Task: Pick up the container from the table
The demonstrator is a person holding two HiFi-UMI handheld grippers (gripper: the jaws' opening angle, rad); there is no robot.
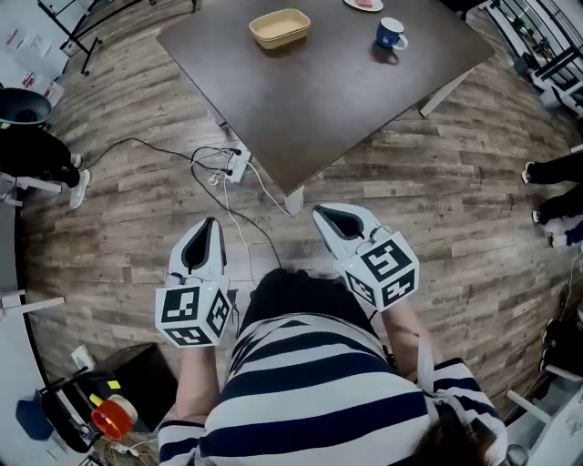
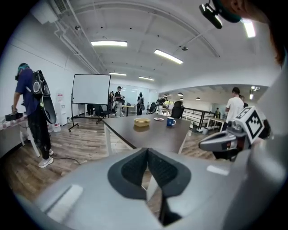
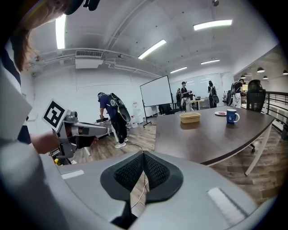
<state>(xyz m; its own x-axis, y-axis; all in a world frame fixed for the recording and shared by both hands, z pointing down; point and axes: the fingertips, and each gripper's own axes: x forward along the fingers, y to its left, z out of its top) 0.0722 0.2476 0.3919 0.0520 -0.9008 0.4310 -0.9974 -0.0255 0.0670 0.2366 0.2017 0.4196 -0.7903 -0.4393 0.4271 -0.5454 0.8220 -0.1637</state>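
The container (image 1: 280,27) is a shallow tan tray lying on the far part of the dark brown table (image 1: 301,100); it also shows small in the left gripper view (image 2: 141,121) and in the right gripper view (image 3: 190,117). Both grippers hang over the wooden floor, short of the table's near corner. My left gripper (image 1: 209,225) has its jaws together with nothing between them, as its own view shows (image 2: 147,155). My right gripper (image 1: 321,215) is likewise shut and empty (image 3: 143,157).
A blue mug (image 1: 391,35) and a plate (image 1: 363,5) sit on the table beyond the container. A power strip with cables (image 1: 239,166) lies on the floor by the table leg (image 1: 293,200). People stand around the room, one at the left (image 2: 32,117).
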